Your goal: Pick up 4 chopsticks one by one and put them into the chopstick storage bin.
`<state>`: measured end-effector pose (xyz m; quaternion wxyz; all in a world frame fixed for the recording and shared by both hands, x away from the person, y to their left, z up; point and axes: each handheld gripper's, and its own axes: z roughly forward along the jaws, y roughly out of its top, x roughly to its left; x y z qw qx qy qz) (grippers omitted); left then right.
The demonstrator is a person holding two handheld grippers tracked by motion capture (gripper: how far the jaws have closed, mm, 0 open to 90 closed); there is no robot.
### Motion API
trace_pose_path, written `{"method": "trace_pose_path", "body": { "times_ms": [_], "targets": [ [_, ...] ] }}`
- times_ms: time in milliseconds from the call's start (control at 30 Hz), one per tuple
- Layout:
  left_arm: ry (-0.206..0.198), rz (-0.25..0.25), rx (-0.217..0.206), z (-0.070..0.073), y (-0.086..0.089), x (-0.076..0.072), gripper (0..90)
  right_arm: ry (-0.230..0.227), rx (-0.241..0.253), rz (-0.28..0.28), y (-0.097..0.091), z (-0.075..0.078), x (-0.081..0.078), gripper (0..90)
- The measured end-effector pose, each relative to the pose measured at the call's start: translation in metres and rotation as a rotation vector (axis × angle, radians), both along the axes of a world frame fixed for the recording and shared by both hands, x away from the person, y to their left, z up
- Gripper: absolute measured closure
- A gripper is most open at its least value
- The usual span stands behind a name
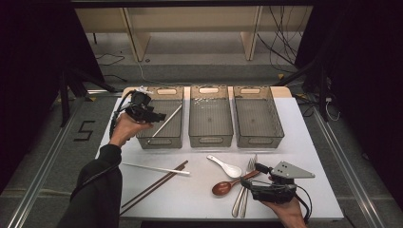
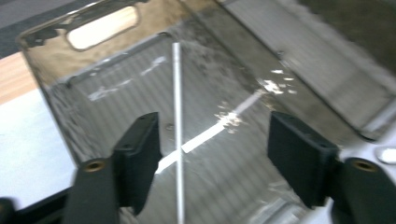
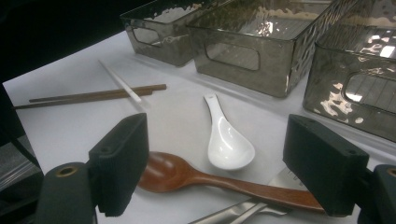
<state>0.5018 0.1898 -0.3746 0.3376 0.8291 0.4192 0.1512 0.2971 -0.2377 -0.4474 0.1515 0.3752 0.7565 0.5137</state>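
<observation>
Right, high view: three smoky clear bins sit in a row at the far half of the white desk (image 1: 304, 142). Left tongs (image 1: 159, 116) hang over the left bin (image 1: 161, 118), jaws apart, nothing held. A white chopstick (image 1: 167, 122) lies in that bin, long axis diagonal, near-left to far-right. Middle bin (image 1: 210, 116) and right bin (image 1: 256, 116) look bare. On the desk near the bins: a second white chopstick (image 1: 157, 168), almost left-right, its right end over a brown chopstick pair (image 1: 152, 186) that runs diagonally. White soup spoon (image 1: 227, 167), wooden spoon (image 1: 228, 186) and metal forks (image 1: 243, 194) cluster right of centre. Right tongs (image 1: 247, 183) sit low over the wooden spoon's handle, jaws apart.

Left gripper view: jaws wide, chopstick (image 2: 177, 121) runs up between them on the bin floor (image 2: 121, 93), closer to the left jaw, not touching either.

Right gripper view: jaws wide, straddling the wooden spoon (image 3: 187, 177); white spoon (image 3: 226, 140) just beyond the wooden one, handle pointing towards the bins. Fork tines (image 3: 243, 212) under the wooden handle.
</observation>
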Motion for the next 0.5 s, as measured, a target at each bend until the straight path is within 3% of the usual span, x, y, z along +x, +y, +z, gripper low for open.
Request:
{"method": "trace_pose_path", "body": {
  "times_ms": [133,500],
  "targets": [
    [-0.026,-0.03,-0.022,0.005,-0.003,-0.018,26.9,0.001,0.0,-0.001,0.0,0.0,0.0,23.3],
    [-0.042,-0.118,0.011,0.005,-0.011,-0.049,23.4,-0.004,-0.001,-0.005,-0.001,0.001,-0.001,23.3]
  ]
}}
